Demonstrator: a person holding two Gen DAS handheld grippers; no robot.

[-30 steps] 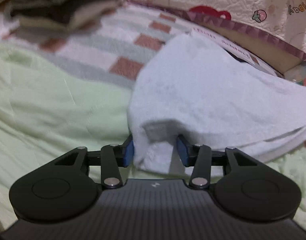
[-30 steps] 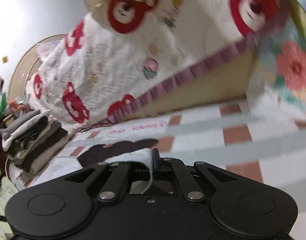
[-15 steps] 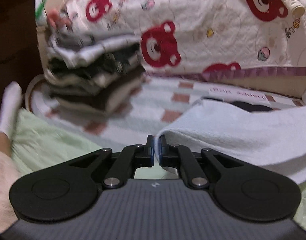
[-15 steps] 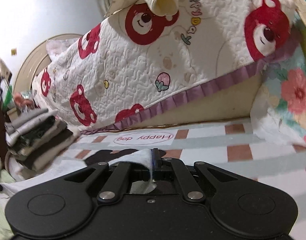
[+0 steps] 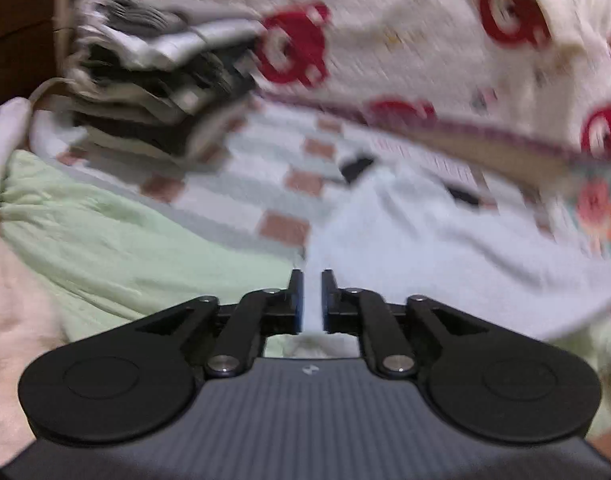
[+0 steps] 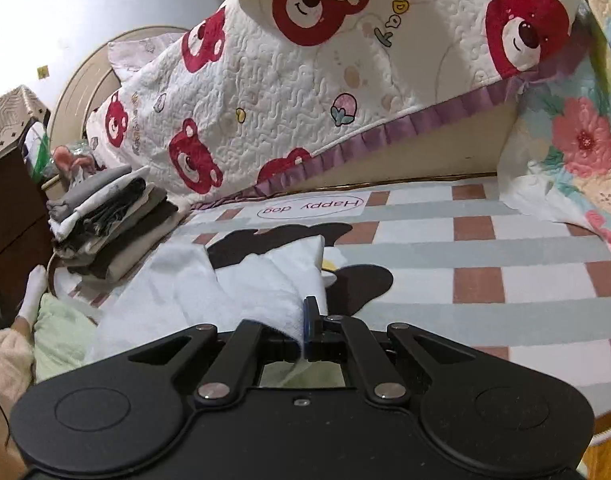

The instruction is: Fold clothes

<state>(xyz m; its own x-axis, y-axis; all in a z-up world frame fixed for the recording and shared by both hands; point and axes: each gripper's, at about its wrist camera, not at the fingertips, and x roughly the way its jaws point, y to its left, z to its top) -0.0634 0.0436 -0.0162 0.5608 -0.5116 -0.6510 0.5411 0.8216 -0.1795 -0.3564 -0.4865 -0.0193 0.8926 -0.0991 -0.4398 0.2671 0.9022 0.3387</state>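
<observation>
1. Both claws pinch one white garment [image 6: 261, 280]: the right claw [image 6: 303, 334] clamps an edge, the left claw [image 5: 312, 304] nips a blurred corner.
2. It sags over the checked bed [image 6: 505, 248], near a folded stack [image 6: 109, 216].
3. Judgement: keeping the edge taut and level between the claws should give a clean crease.

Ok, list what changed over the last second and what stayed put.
The left gripper, open around the white cloth's edge a second ago, closed on it and lifted; its view is now motion-blurred. The right gripper kept its pinch on the cloth and tilted down toward the checked mat. The folded stack and the bear quilt stayed put.
</observation>
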